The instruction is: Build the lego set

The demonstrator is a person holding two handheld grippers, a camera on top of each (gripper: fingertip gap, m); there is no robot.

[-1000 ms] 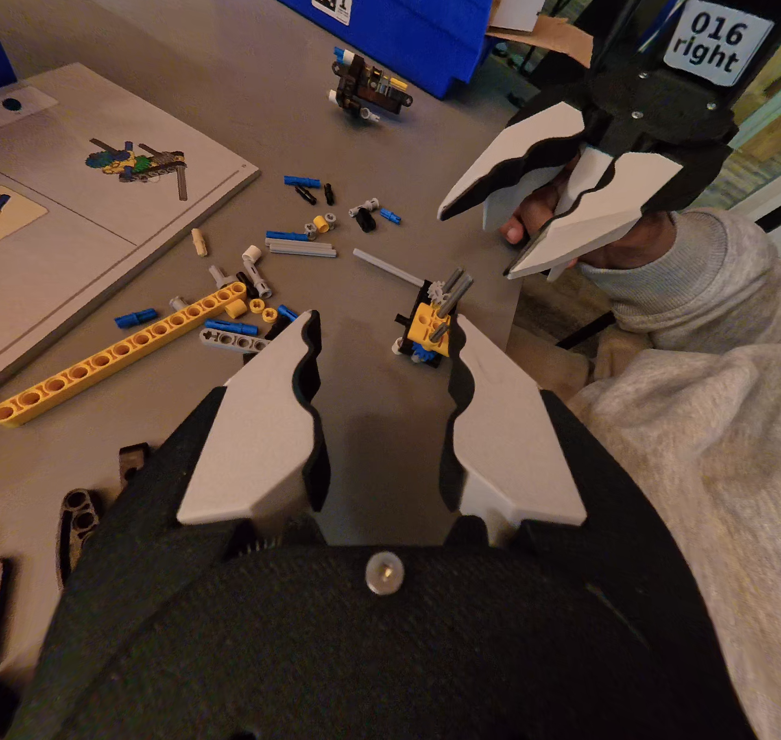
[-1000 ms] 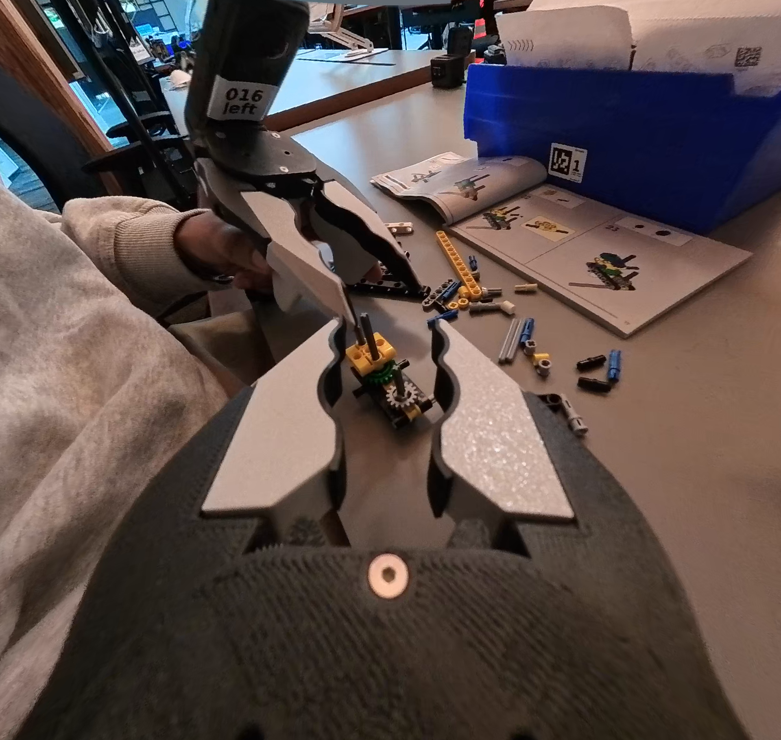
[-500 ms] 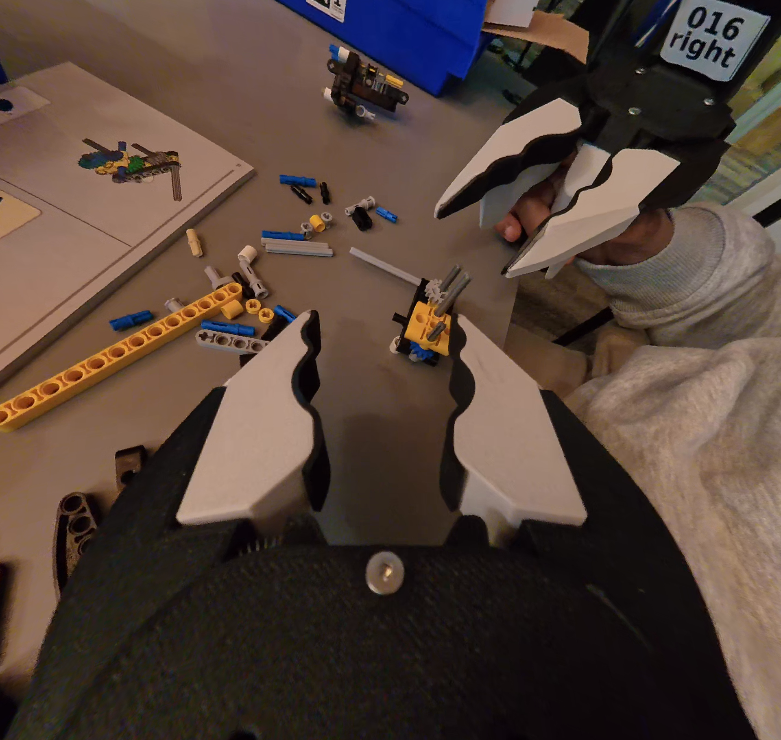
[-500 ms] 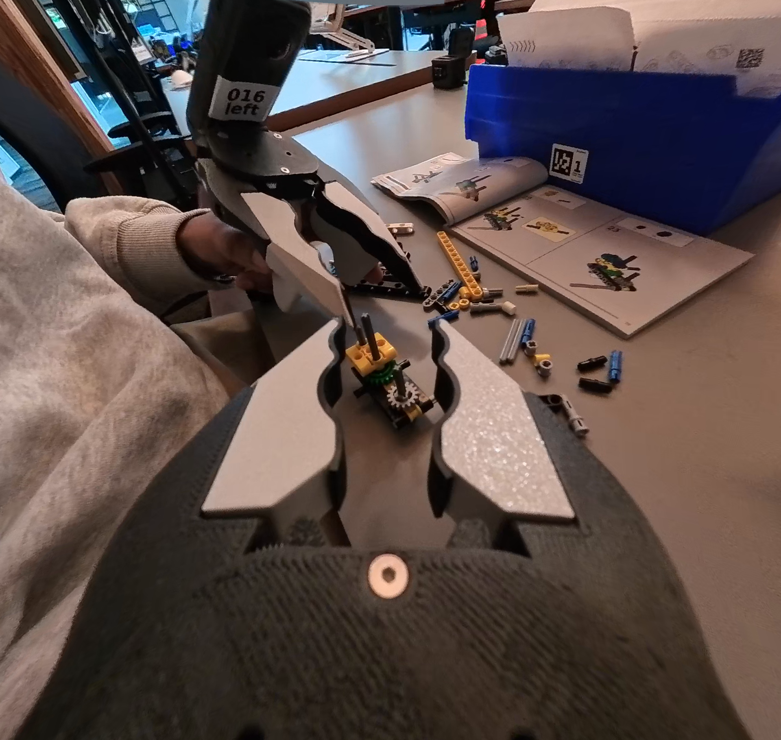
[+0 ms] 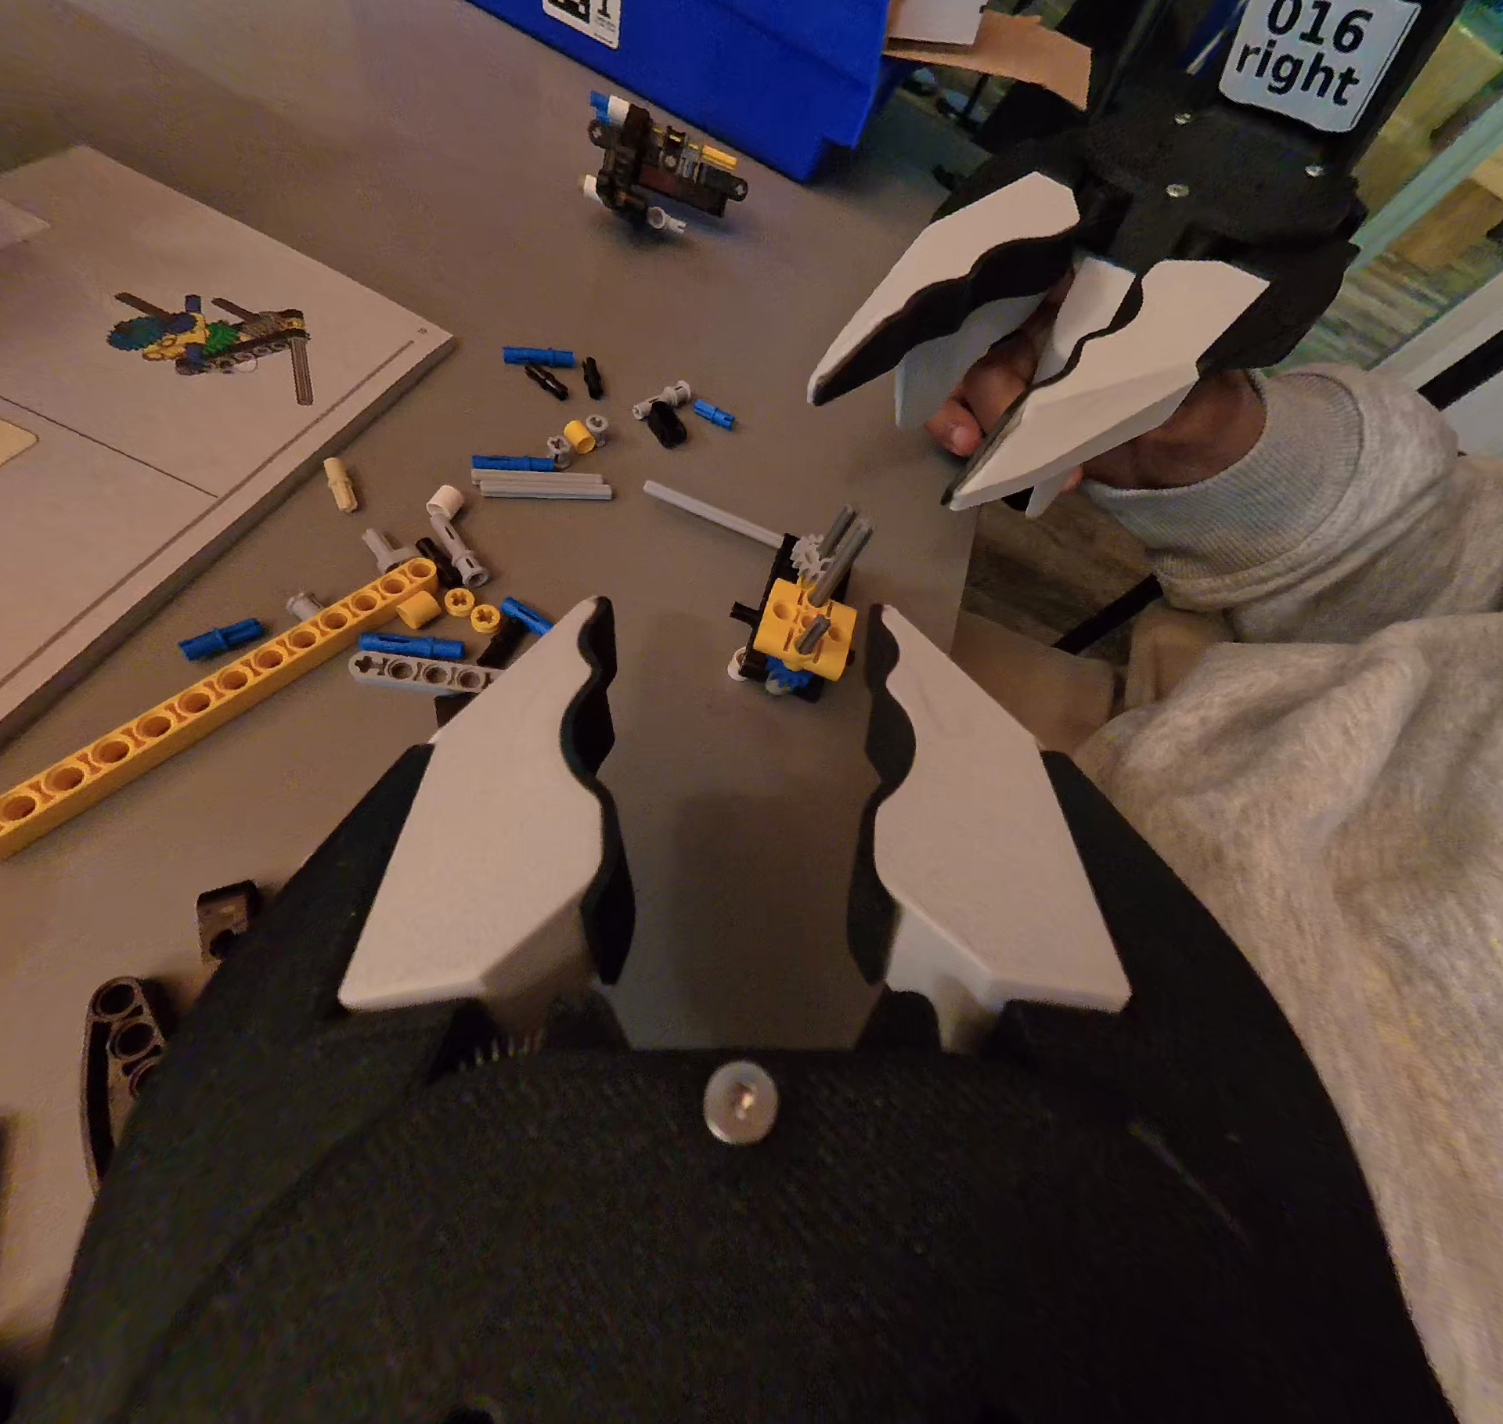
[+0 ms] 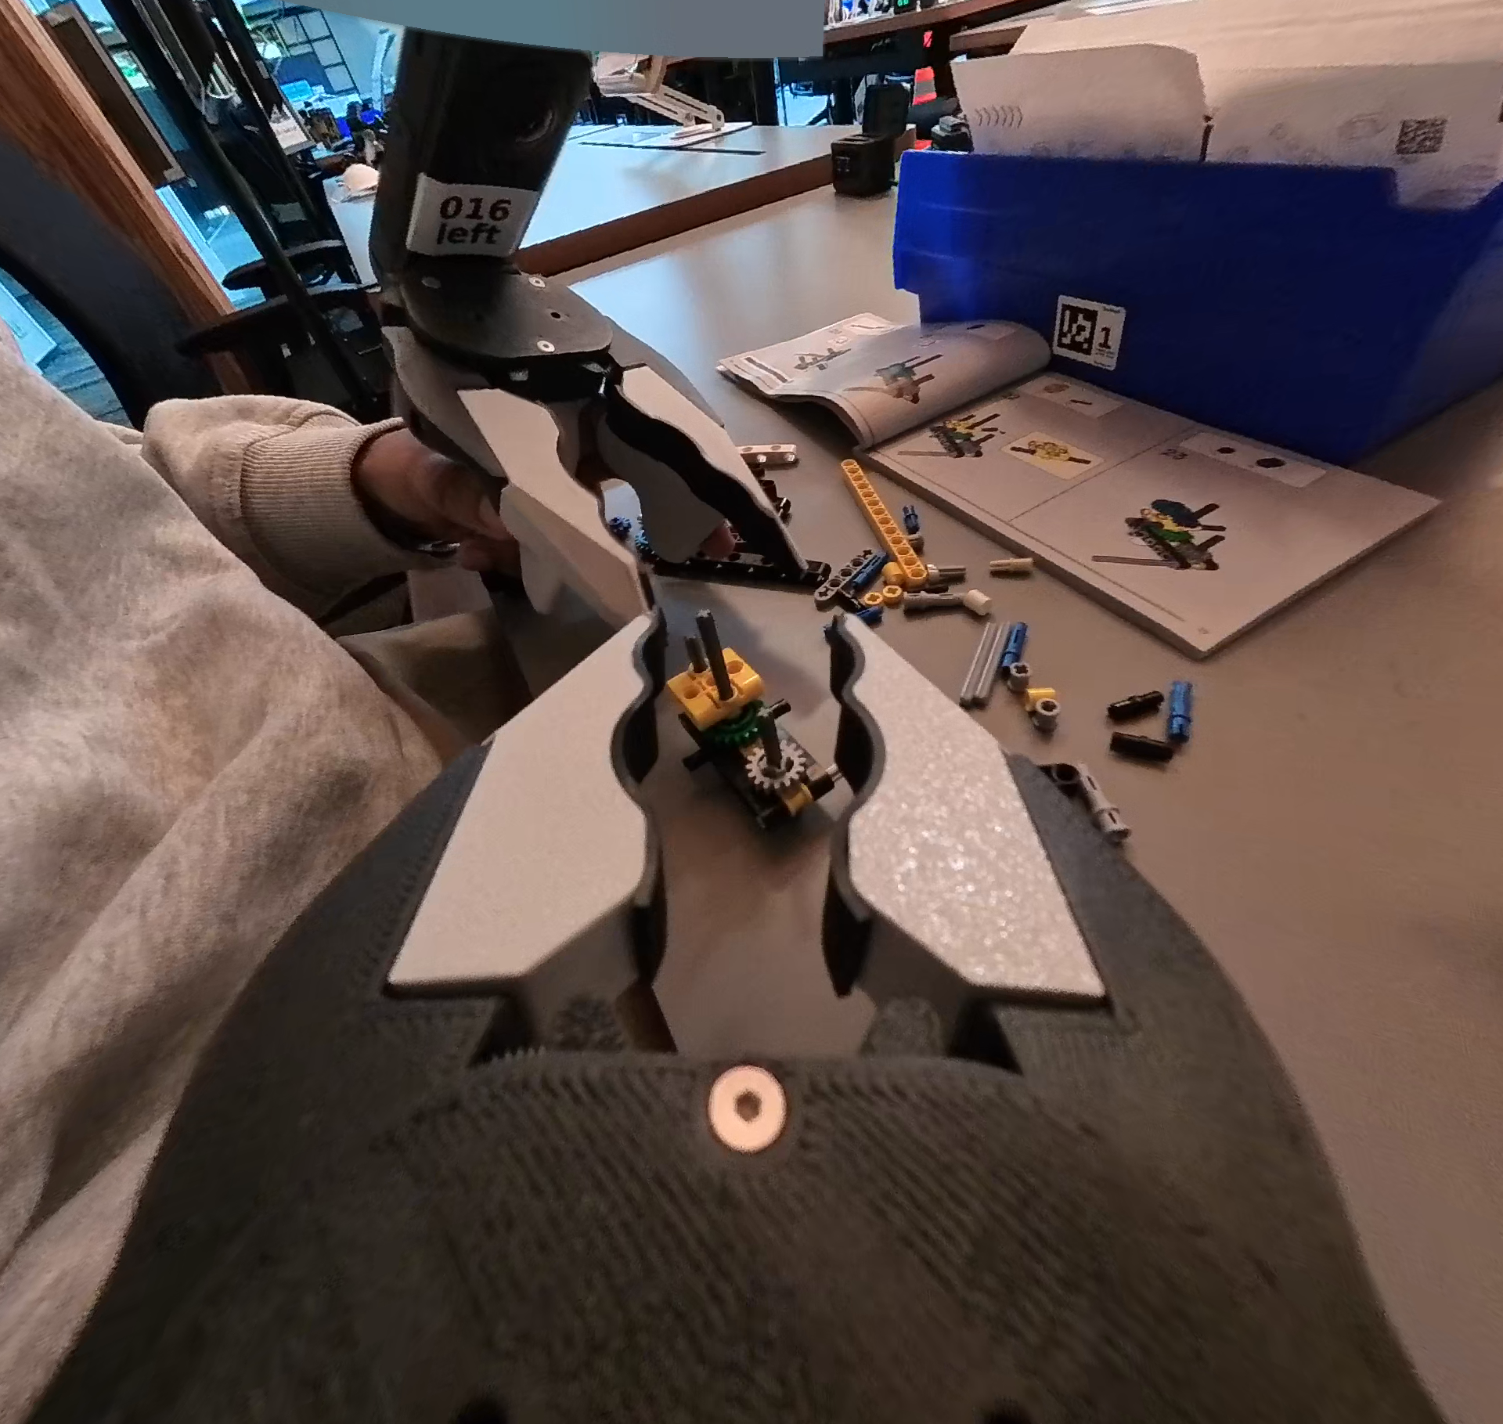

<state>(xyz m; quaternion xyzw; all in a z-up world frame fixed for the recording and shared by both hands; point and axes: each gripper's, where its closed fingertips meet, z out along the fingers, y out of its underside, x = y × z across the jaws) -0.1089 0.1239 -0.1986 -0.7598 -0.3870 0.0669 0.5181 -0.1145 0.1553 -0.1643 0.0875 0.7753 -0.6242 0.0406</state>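
Note:
A small yellow-and-black lego assembly with gears and upright grey axles stands on the grey table near its front edge. My left gripper is open and empty, and the assembly sits just beyond its right fingertip. My right gripper is open and empty, held above the table. In the right wrist view the assembly shows between its fingers. Each gripper shows in the other's view: the right gripper and the left gripper.
A second black sub-assembly lies before the blue bin. The open instruction booklet lies left. A long yellow beam, grey axles and several loose pins are scattered between. A black curved piece lies near left. About 5 centimetres separates my left fingertips from my right.
Almost nothing. The left gripper's view has drifted slightly. Both grippers stay open and the assembly has not moved.

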